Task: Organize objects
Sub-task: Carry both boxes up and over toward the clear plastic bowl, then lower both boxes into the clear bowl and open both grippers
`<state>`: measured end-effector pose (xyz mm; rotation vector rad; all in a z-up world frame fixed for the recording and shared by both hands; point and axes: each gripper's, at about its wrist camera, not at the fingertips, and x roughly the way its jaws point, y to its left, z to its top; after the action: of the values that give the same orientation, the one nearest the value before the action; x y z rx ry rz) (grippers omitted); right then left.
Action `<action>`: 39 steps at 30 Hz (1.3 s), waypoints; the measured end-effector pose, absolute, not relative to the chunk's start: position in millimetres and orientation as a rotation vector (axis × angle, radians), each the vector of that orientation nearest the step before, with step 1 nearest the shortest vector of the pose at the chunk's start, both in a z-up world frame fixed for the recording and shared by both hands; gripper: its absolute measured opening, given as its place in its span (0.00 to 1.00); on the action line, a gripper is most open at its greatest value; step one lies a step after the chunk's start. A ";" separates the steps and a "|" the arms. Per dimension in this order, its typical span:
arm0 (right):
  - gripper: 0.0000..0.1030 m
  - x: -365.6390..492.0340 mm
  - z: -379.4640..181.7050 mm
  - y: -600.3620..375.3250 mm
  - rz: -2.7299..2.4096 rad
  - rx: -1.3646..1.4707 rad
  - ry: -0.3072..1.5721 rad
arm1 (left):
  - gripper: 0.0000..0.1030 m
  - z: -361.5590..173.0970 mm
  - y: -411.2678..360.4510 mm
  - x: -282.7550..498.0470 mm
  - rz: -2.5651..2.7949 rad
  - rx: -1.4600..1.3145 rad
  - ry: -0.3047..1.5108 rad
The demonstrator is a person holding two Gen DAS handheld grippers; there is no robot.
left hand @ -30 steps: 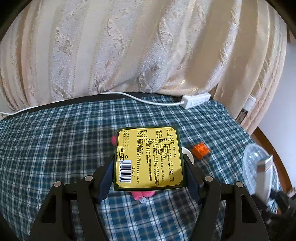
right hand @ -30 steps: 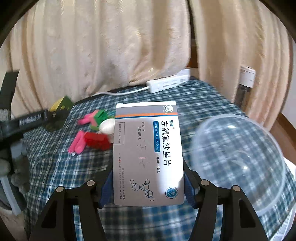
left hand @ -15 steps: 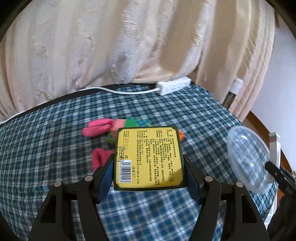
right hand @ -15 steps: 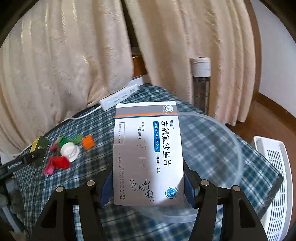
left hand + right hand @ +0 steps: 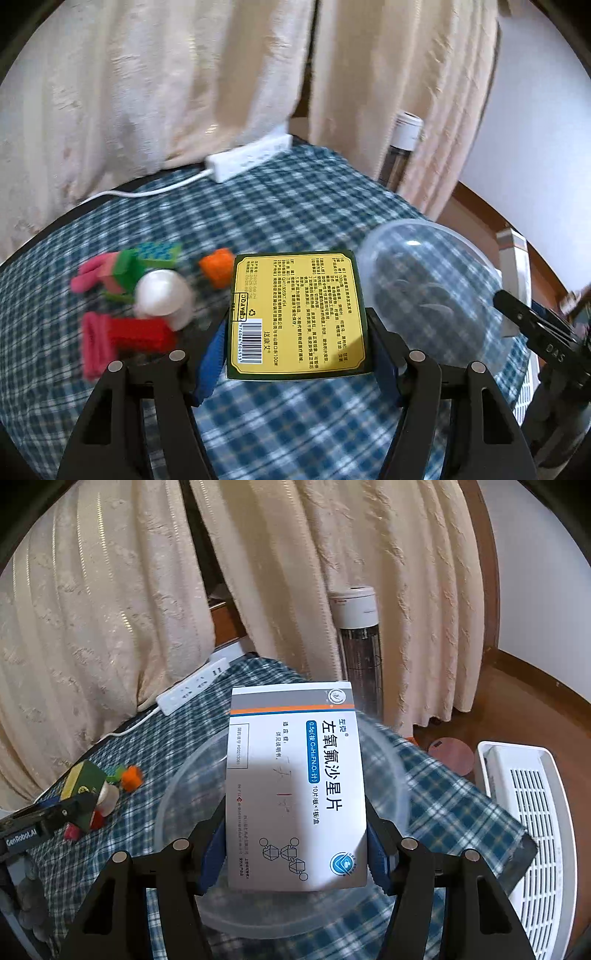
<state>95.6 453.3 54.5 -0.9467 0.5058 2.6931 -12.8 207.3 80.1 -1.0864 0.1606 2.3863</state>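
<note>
My left gripper (image 5: 295,354) is shut on a yellow and green box (image 5: 297,314), held above the checked tablecloth. My right gripper (image 5: 295,853) is shut on a white medicine box (image 5: 295,786), held over a clear plastic bowl (image 5: 184,797). The bowl also shows in the left wrist view (image 5: 432,288), to the right of the yellow box. The right gripper shows at the right edge of the left wrist view (image 5: 532,328). The left gripper with its box shows at the left of the right wrist view (image 5: 79,786).
Toy pieces lie left of the yellow box: an orange block (image 5: 218,267), a white cap (image 5: 162,299), a red block (image 5: 140,334), green blocks (image 5: 147,258), pink pieces (image 5: 92,347). A white power strip (image 5: 247,162) lies at the table's back. A white basket (image 5: 535,834) and a tower heater (image 5: 358,653) stand beyond the table.
Both grippers have swung right with their boxes. The right one now holds the medicine box over the clear bowl. The left one has come closer to the bowl, toys now at its left.
</note>
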 end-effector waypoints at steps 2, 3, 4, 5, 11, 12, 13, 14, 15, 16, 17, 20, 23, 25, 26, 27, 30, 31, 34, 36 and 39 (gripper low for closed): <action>0.64 95.1 52.6 459.4 2.690 -0.950 0.508 | 0.67 79.4 220.9 -11.1 2.362 -1.080 0.175; 0.64 94.4 51.9 461.7 2.688 -0.952 0.507 | 0.67 78.9 228.3 -10.2 2.350 -1.076 0.184; 0.64 93.6 51.6 463.7 2.688 -0.953 0.507 | 0.67 78.4 233.0 -9.7 2.342 -1.074 0.189; 0.64 93.0 51.3 465.4 2.689 -0.953 0.506 | 0.67 78.0 238.1 -8.7 2.332 -1.072 0.195; 0.64 87.7 50.5 472.7 2.690 -0.955 0.496 | 0.67 72.0 267.1 -9.9 2.272 -1.068 0.219; 0.64 86.9 50.0 474.0 2.690 -0.957 0.497 | 0.67 70.9 270.5 -9.8 2.265 -1.068 0.221; 0.64 86.3 49.6 475.6 2.688 -0.958 0.499 | 0.67 69.8 275.1 -10.3 2.257 -1.069 0.223; 0.64 85.5 48.8 477.5 2.686 -0.959 0.502 | 0.67 68.8 279.4 -10.6 2.250 -1.070 0.224; 0.64 85.1 48.2 479.0 2.684 -0.960 0.506 | 0.67 67.7 283.1 -10.8 2.243 -1.071 0.225; 0.64 84.5 47.7 480.3 2.683 -0.961 0.509 | 0.67 66.6 287.0 -11.0 2.235 -1.072 0.227; 0.64 83.8 47.1 481.8 2.681 -0.962 0.512 | 0.67 65.5 290.9 -11.3 2.228 -1.073 0.230; 0.64 81.9 46.4 484.9 2.678 -0.961 0.510 | 0.67 63.3 298.8 -12.2 2.214 -1.074 0.241; 0.64 78.3 46.8 484.4 2.679 -0.961 0.500 | 0.68 60.6 304.4 -12.9 2.197 -1.080 0.247; 0.64 76.2 46.8 484.0 2.682 -0.963 0.489 | 0.68 59.1 306.3 -13.9 2.191 -1.086 0.245; 0.64 74.7 47.0 483.7 2.684 -0.964 0.482 | 0.68 58.2 306.9 -14.8 2.189 -1.091 0.242; 0.64 73.6 47.1 483.2 2.685 -0.965 0.476 | 0.68 57.4 306.9 -15.5 2.186 -1.098 0.237; 0.64 69.6 47.7 482.8 2.690 -0.971 0.465 | 0.68 56.1 305.9 -17.2 2.185 -1.105 0.228; 0.64 67.8 48.0 482.7 2.691 -0.974 0.460 | 0.68 56.0 305.2 -17.6 2.186 -1.105 0.227; 0.64 63.6 48.5 481.5 2.696 -0.980 0.447 | 0.68 56.4 301.9 -18.8 2.189 -1.107 0.217; 0.64 59.7 48.6 479.8 2.698 -0.988 0.435 | 0.68 57.2 299.3 -18.8 2.194 -1.106 0.215; 0.64 52.3 49.3 476.7 2.700 -1.004 0.408 | 0.68 57.9 294.5 -19.3 2.204 -1.106 0.211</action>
<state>52.3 476.7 49.3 -1.0042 0.4080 2.7004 -19.3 294.5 57.9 -1.1062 0.2115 2.2041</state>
